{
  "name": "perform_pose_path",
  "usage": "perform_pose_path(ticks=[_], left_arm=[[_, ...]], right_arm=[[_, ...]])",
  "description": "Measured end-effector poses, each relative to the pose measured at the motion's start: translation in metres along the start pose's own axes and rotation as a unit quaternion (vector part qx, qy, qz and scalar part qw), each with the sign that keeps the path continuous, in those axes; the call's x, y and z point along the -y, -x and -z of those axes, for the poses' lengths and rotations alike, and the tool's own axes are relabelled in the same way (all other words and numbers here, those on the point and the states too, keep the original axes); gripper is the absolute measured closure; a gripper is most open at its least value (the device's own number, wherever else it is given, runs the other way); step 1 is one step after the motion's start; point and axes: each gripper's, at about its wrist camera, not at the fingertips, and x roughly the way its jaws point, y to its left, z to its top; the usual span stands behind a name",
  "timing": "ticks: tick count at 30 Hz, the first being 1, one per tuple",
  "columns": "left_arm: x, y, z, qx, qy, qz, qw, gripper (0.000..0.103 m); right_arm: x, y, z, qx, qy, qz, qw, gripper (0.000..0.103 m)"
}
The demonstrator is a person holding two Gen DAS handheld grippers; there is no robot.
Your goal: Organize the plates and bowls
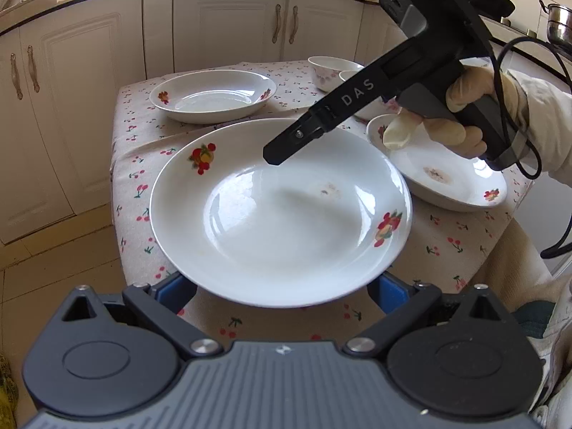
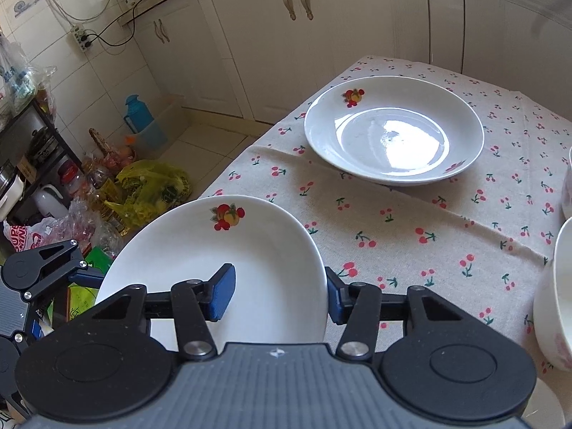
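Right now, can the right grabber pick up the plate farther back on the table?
Probably not yet. The right gripper is shut on the near plate, so its jaws are full. The way over the tablecloth to the far plate looks free.

The left wrist camera sits just behind the left claw point(image 1: 282, 286) and looks forward and downward over the held plate point(image 1: 279, 211), which fills the middle of the picture at close range. Beyond that plate lie the cloth-covered surface point(image 1: 447, 239), the far plate point(image 1: 212, 100) and the cabinet doors point(image 1: 232, 25).

The right wrist camera sits just behind the right claw point(image 2: 279, 296), also tilted downward and very near the held plate point(image 2: 214, 271), facing across its rim toward the floor and cabinets.

The 2 views share the held plate, the far plate point(image 2: 393, 128), the surface point(image 2: 411, 221) and each other's claw.
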Motion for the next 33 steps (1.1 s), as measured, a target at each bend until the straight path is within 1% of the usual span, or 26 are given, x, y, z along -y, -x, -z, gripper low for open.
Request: perform_pose_path(ticks=[10, 19, 26, 27, 29, 31, 32, 33], left_arm=[[-0.005, -0.027, -0.023, 0.003, -0.022, 0.008, 0.9997, 0.003], [-0.005, -0.034, -0.029, -0.001, -0.029, 0.007, 0.9996, 0.003], [-0.003, -0.038, -0.030, -0.003, -0.031, 0.008, 0.9995, 0.003], [-0.003, -0.038, -0.030, -0.003, -0.030, 0.009, 0.9995, 0.003], [-0.002, -0.038, -0.030, -0.003, -0.031, 0.006, 0.9995, 0.003], [-0.001, -0.035, -0.030, -0.001, -0.033, 0.003, 0.9995, 0.003], [0.000, -0.033, -0.029, 0.000, -0.033, 0.001, 0.9994, 0.003], [0.001, -0.031, -0.029, 0.001, -0.034, -0.001, 0.9994, 0.004]], right_arm=[[0.032, 0.000, -0.013, 0.013, -0.021, 0.021, 0.999, 0.046], [0.046, -0.009, -0.011, 0.009, -0.036, 0.024, 0.999, 0.046], [0.048, -0.009, -0.010, 0.013, -0.036, 0.027, 0.999, 0.045], [0.047, -0.009, -0.010, 0.012, -0.033, 0.028, 0.999, 0.043], [0.046, -0.008, -0.010, 0.011, -0.032, 0.023, 0.999, 0.036], [0.042, -0.005, -0.011, 0.013, -0.028, 0.018, 0.999, 0.023], [0.039, -0.003, -0.011, 0.016, -0.022, 0.022, 0.999, 0.020], [0.036, 0.002, -0.011, 0.022, -0.015, 0.029, 0.999, 0.012]])
